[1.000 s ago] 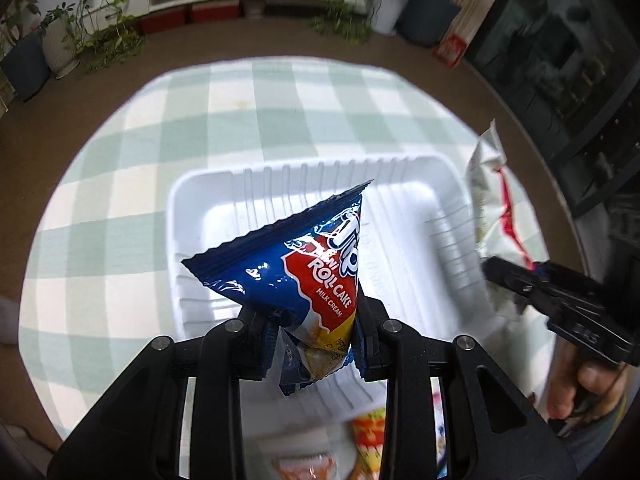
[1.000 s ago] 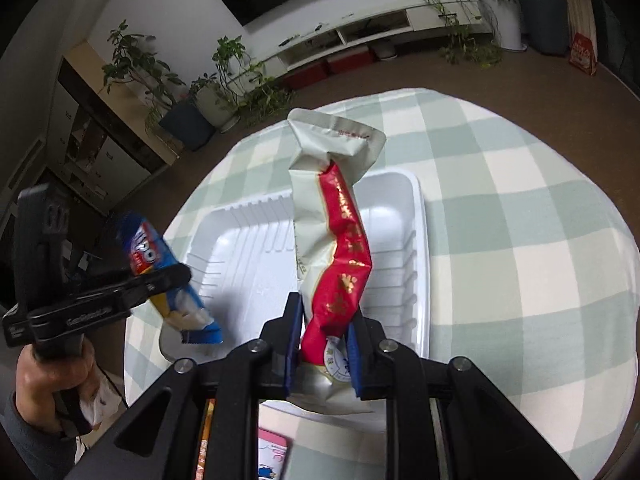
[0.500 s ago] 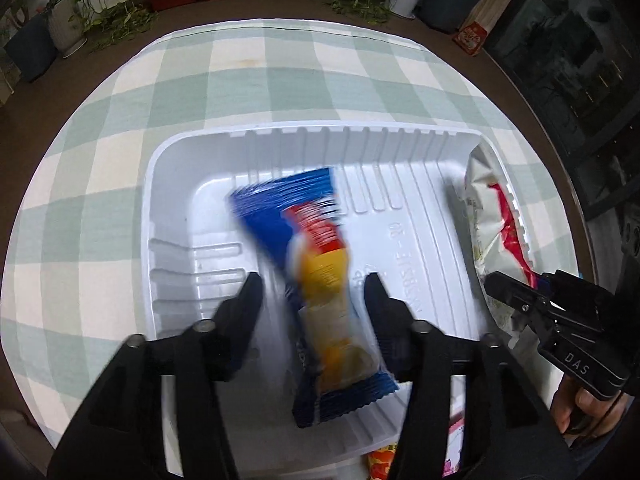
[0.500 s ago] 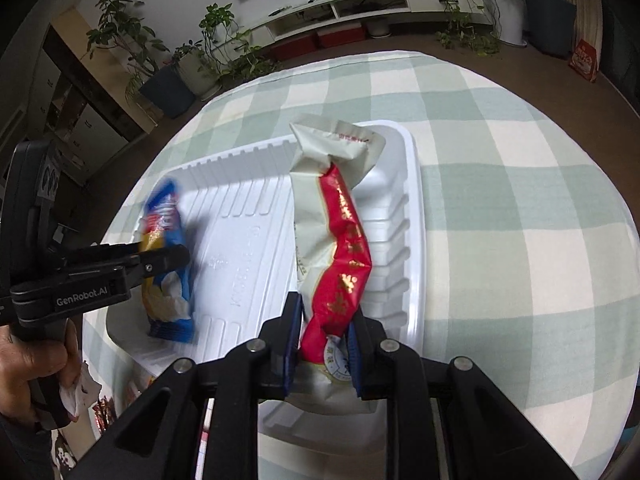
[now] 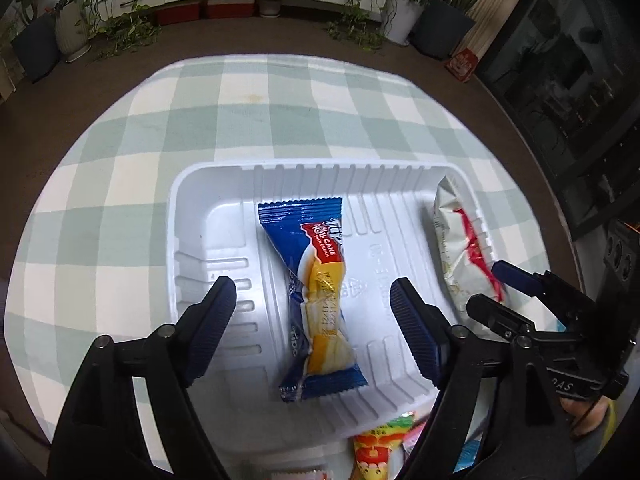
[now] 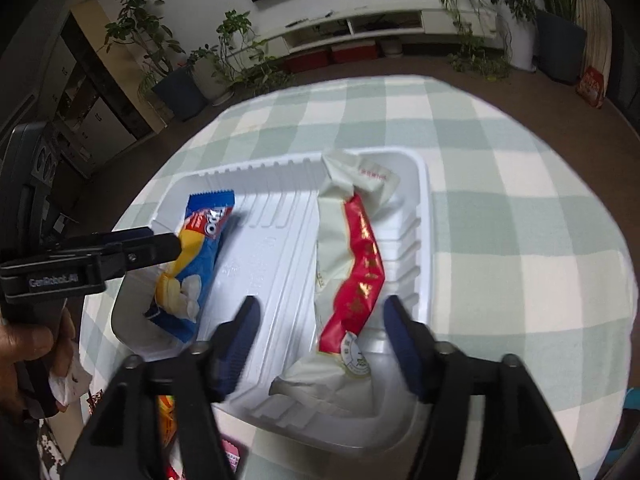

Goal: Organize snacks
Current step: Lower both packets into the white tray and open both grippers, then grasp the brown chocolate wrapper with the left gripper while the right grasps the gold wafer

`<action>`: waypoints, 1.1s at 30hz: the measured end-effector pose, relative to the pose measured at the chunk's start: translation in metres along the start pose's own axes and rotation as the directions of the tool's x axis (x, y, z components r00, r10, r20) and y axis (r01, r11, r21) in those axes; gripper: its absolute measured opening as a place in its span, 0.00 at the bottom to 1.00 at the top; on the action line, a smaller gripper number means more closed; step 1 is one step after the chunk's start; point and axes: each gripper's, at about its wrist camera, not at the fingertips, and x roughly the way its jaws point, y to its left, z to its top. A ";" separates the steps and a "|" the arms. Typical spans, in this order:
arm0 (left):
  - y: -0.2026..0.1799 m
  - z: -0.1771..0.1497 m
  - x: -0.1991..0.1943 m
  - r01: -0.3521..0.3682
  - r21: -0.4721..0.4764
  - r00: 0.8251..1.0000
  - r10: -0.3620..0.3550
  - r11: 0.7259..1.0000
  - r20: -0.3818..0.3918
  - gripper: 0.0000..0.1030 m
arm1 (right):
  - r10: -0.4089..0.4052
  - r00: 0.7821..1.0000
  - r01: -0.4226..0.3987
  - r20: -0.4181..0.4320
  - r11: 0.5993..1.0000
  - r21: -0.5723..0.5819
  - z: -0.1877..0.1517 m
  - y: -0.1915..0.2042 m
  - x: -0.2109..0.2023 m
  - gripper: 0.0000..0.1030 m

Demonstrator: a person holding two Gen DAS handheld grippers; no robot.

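Lying between opening left hand-held gripper point(image 5: 312, 300): snack point(image 5: 320, 280)

A white tray point(image 5: 188, 200) sits on a checked desk point(image 5: 120, 128). A blue packet point(image 5: 320, 280) lies lengthwise down the tray's middle; a cream-and-red packet point(image 5: 460, 248) lies along its right wall. Bare tray floor lies left of the blue packet and between the two packets. The upper half of the desk is open. More packets point(image 5: 380, 444) crowd the desk at the lower edge of the frame.
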 end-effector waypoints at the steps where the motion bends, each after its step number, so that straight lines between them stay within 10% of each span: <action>1: 0.001 -0.002 -0.008 0.008 -0.004 1.000 -0.008 1.000 0.016 0.84 | 0.001 1.000 -0.001 0.029 1.000 -0.001 0.001 -0.001 -0.007 0.75; 6: 0.008 -0.019 -0.062 0.070 -0.014 0.993 -0.069 0.997 0.100 0.98 | 0.018 0.985 -0.030 0.174 0.997 0.068 0.006 -0.015 -0.042 0.81; 11: 0.022 -0.075 -0.132 0.114 -0.018 0.967 -0.107 0.993 0.231 1.00 | -0.004 0.900 -0.073 0.436 0.984 0.160 -0.002 -0.038 -0.109 0.93; 13: 0.027 -0.107 -0.151 0.077 -0.010 0.962 -0.072 0.997 0.265 1.00 | -0.007 0.849 -0.099 0.528 0.980 0.172 -0.016 -0.043 -0.139 0.98; 18: 0.053 -0.190 -0.173 -0.061 -0.154 0.959 0.100 0.986 0.264 1.00 | -0.037 0.801 -0.092 0.598 0.978 0.185 -0.045 -0.039 -0.176 0.98; 25: 0.066 -0.271 -0.142 -0.048 -0.330 0.980 0.108 0.943 0.165 0.99 | -0.007 0.839 -0.116 0.544 0.975 0.192 -0.108 -0.013 -0.180 0.89; 33: 0.049 -0.276 -0.107 -0.139 -0.327 0.982 0.174 0.935 0.078 0.99 | 0.015 0.852 0.042 0.523 0.994 -0.097 -0.150 0.066 -0.173 0.87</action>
